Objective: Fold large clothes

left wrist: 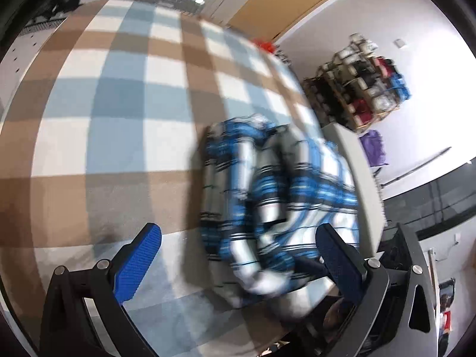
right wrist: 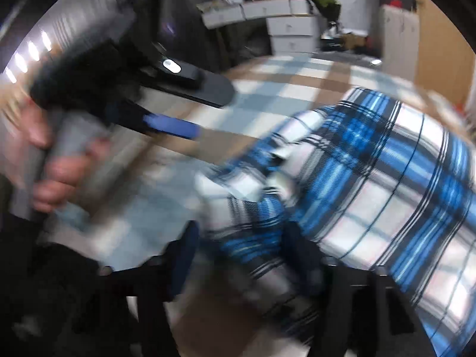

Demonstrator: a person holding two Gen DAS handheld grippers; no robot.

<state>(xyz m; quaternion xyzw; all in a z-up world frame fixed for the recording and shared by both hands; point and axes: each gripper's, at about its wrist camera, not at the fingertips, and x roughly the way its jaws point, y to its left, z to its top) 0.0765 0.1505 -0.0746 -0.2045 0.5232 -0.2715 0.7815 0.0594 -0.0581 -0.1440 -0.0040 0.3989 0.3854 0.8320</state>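
A blue, white and black plaid shirt (left wrist: 276, 196) lies bunched on a checked cloth (left wrist: 119, 104). My left gripper (left wrist: 238, 260) is open, its blue pads (left wrist: 139, 264) wide apart, and the shirt's near end sags between them close to the right pad. The right wrist view is blurred. There the shirt (right wrist: 372, 178) fills the right side. My right gripper (right wrist: 244, 253) stands open with a fold of the shirt between its fingers, and neither pad presses on the cloth. A hand (right wrist: 59, 160) holds the left gripper (right wrist: 172, 125) at the upper left of that view, above the checked cloth.
The brown, blue and white checked cloth (right wrist: 282, 89) covers the work surface. A grey table edge (left wrist: 357, 178) runs just right of the shirt. A shelf of boxes (left wrist: 366, 83) and a purple bag (left wrist: 373, 145) stand by the wall. White drawers (right wrist: 291, 29) are behind.
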